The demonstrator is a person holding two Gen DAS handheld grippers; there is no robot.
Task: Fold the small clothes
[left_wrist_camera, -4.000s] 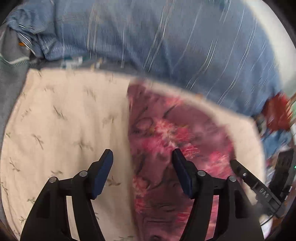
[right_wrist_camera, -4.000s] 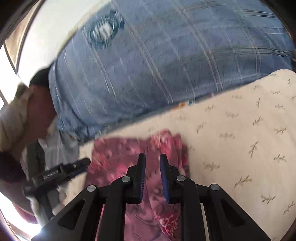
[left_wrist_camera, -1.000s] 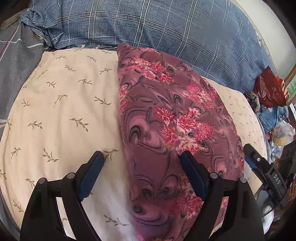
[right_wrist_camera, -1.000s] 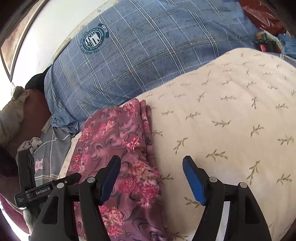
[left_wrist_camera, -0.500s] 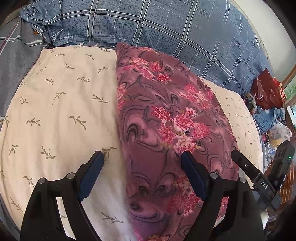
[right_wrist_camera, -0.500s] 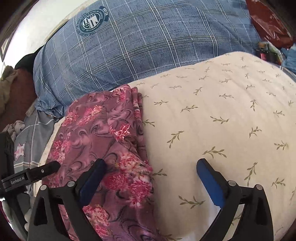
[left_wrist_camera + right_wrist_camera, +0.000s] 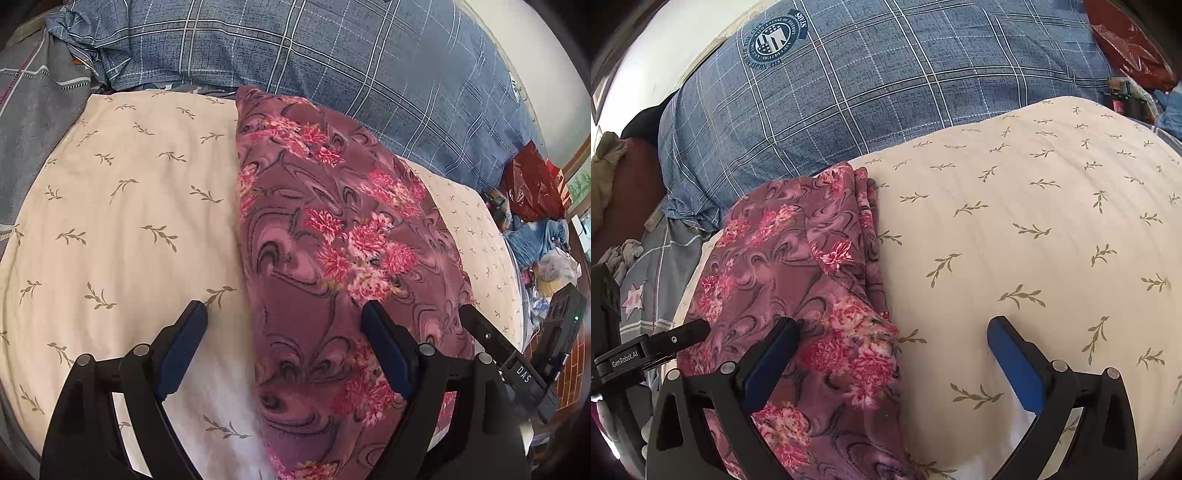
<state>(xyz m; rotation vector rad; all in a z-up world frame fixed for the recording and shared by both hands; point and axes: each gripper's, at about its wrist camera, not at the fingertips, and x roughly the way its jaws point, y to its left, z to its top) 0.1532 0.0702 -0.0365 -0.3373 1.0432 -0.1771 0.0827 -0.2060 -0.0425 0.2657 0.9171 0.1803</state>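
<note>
Both the left gripper (image 7: 282,325) and the right gripper (image 7: 892,334) gape wide, empty, above the folded maroon floral cloth (image 7: 332,240) on the cream leaf-print cushion (image 7: 129,206); lettering reads "DAS" and "GenRobot.AI".

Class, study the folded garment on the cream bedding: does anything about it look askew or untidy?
Mostly tidy. In the right wrist view the floral garment shows several layers bunched unevenly along its right edge, not flush, on the cream bedding.
</note>
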